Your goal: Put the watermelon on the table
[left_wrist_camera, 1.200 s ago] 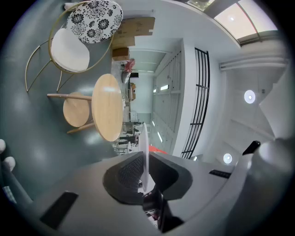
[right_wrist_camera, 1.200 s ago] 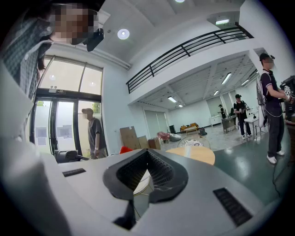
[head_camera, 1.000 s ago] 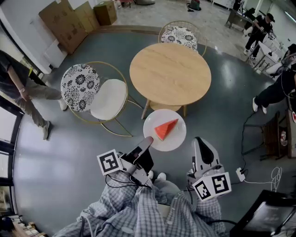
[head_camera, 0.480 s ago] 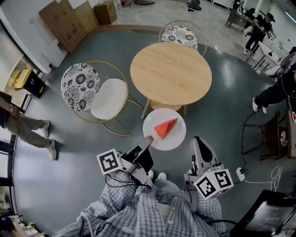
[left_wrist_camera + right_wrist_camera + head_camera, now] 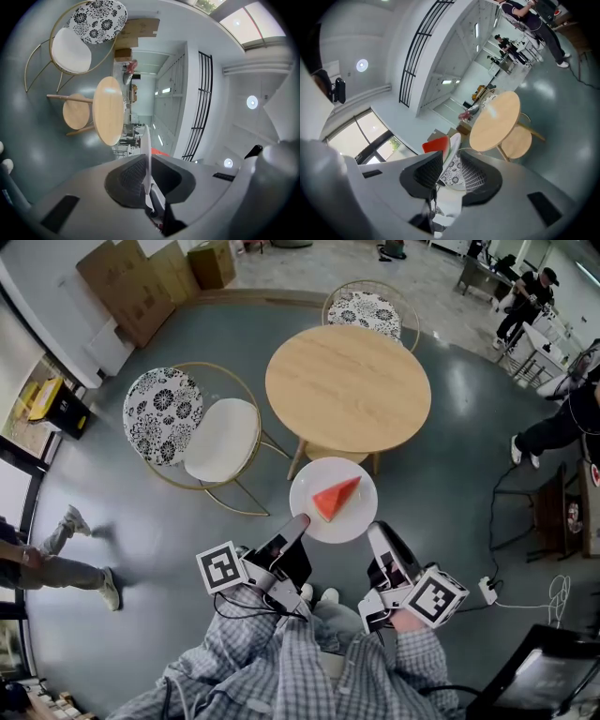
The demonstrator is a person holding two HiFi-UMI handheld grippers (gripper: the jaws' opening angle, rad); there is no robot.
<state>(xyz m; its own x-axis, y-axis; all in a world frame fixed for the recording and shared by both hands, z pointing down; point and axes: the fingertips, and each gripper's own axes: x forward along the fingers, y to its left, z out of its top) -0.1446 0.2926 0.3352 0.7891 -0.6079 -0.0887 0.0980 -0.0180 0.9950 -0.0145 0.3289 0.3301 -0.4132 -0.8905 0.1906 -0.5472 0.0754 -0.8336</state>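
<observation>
Table [image 5: 347,381] sits upper centre of head view. Plate [image 5: 311,486] is just below its near edge, not on it, carrying watermelon [image 5: 336,499], wedge tip pointing upper right. Left gripper [image 5: 298,523] is clamped on plate's lower-left rim. Right gripper [image 5: 377,532] jaws are opening around lower-right rim, seemingly not pressing.

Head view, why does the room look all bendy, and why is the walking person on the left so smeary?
Head view: a wide lens bends the room round the table; the walking person smears, likely caught mid-step. Left gripper view and right gripper view: black corners and curved walls from the same kind of lens; a ceiling lamp shows as a bright glowing spot in the right one.
</observation>
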